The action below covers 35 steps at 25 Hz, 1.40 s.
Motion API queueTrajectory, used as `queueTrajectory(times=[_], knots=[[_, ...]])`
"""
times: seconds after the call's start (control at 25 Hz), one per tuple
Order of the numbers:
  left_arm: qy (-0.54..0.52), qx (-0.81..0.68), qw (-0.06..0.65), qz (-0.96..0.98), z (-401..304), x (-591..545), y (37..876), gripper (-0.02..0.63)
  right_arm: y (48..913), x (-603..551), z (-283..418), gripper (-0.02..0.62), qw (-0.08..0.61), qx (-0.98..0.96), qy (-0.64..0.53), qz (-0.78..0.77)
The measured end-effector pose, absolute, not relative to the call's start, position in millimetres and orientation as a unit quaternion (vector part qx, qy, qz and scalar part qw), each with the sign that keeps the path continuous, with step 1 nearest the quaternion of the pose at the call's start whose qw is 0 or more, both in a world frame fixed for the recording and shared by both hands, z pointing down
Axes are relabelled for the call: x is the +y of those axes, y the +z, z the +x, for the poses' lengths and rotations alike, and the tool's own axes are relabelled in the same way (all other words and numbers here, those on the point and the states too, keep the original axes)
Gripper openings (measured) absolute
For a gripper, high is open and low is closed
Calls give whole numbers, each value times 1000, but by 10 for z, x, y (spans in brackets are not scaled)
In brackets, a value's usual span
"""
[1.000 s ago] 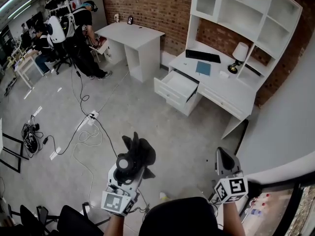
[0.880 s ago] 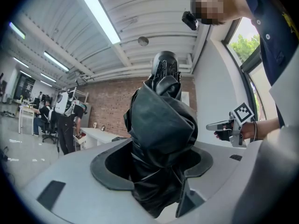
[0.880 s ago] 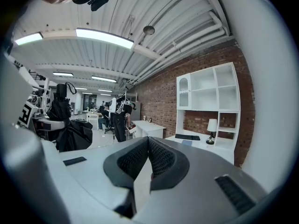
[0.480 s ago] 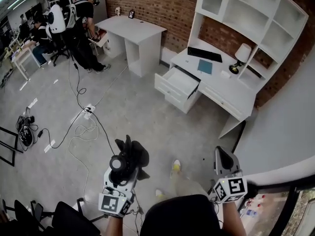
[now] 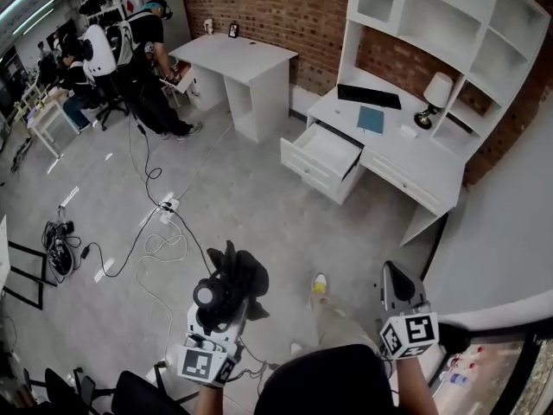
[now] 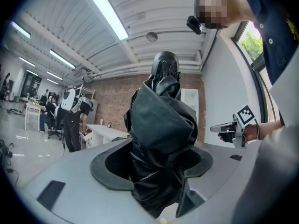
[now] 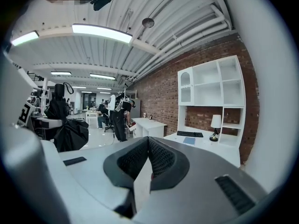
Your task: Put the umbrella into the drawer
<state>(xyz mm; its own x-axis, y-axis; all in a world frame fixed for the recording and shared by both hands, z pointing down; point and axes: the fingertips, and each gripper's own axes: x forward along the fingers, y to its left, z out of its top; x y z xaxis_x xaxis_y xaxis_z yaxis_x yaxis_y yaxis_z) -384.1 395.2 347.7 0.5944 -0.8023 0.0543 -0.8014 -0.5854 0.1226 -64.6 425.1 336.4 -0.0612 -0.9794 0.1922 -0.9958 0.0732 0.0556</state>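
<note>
In the head view the umbrella [image 5: 240, 277] covers the left gripper [image 5: 226, 294]'s jaws, and the edge at 6 o'clock cuts off both forearms [image 5: 415, 392]. Two small things [image 5: 233, 30] on the far desk [image 5: 251, 59] at 11 o'clock are too small to tell.

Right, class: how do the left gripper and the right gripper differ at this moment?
The left gripper grips a folded black umbrella; the right gripper holds nothing. The left's jaws stand apart around the umbrella; the right's meet. Both carry a marker cube.
</note>
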Motion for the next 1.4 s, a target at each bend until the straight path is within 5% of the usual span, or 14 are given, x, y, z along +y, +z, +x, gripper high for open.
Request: queueTrajectory(times=[0.68,1.4], knots=[[44,-477,64,876,-2818,1852,3280,279,3540,1959,469,0,14,-746,76,661],[29,-445,82,891,-1612,557,3148,279,3814,1204,1418,0,-62,-730,107,672]])
